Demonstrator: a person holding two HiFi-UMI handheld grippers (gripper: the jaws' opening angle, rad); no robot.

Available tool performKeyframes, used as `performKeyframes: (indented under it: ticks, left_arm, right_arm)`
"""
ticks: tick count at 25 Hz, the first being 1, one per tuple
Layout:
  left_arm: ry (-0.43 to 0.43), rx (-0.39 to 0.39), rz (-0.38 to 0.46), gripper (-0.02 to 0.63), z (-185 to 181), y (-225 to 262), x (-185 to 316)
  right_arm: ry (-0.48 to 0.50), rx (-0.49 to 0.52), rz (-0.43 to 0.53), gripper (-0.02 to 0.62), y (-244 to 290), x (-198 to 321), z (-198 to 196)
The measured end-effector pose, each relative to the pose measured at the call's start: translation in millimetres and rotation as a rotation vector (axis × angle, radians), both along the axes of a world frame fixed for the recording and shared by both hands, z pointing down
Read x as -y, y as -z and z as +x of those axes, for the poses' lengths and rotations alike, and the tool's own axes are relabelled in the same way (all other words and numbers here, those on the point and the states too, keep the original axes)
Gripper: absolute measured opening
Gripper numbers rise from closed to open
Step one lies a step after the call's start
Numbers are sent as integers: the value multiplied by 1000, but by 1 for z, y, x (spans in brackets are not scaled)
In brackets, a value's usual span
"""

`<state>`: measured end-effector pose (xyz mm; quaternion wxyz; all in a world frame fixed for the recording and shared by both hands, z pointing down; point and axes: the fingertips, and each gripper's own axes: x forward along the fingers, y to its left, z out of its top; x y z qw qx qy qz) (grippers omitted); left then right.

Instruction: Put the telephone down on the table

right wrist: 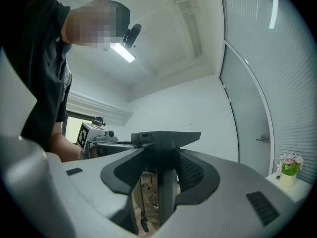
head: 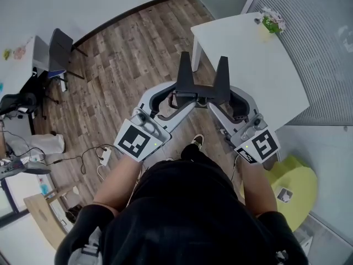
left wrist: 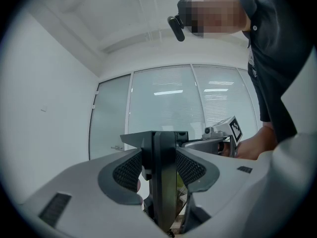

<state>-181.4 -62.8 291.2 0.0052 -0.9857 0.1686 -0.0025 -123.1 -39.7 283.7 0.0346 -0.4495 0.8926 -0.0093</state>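
No telephone shows in any view. The person holds both grippers up at chest height, close side by side. In the head view my left gripper (head: 185, 65) and my right gripper (head: 223, 66) each stand as one dark prong, jaws pressed together with nothing between them. The left gripper view shows its jaws (left wrist: 161, 138) shut, with the right gripper's marker cube (left wrist: 233, 129) just beyond on the right. In the right gripper view its own jaws (right wrist: 166, 137) are shut too, and the left gripper's cube (right wrist: 89, 134) sits to the left. The white table (head: 253, 70) lies ahead and to the right.
A small flower pot (head: 270, 22) stands at the table's far corner, seen as well in the right gripper view (right wrist: 288, 170). On the wooden floor are a dark chair (head: 58, 48), a power strip with cables (head: 103, 157) and a yellow-green seat (head: 295, 189). Glass walls stand behind.
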Motion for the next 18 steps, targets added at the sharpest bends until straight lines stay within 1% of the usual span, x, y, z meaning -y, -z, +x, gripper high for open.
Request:
performKeyframes:
  ticks: [5, 10, 13, 18]
  left_arm:
    - [-12, 10, -3, 218, 43, 1, 24]
    - [-17, 9, -4, 218, 81, -7, 36]
    - [-25, 9, -15, 218, 92, -9, 42]
    - [-52, 6, -20, 218, 100, -12, 57]
  right_arm:
    - [-14, 8, -5, 210, 1, 23, 43]
    - [-18, 10, -9, 210, -7, 35, 81]
    - [-28, 11, -15, 210, -9, 41, 91]
    - [-54, 11, -19, 210, -13, 54, 99]
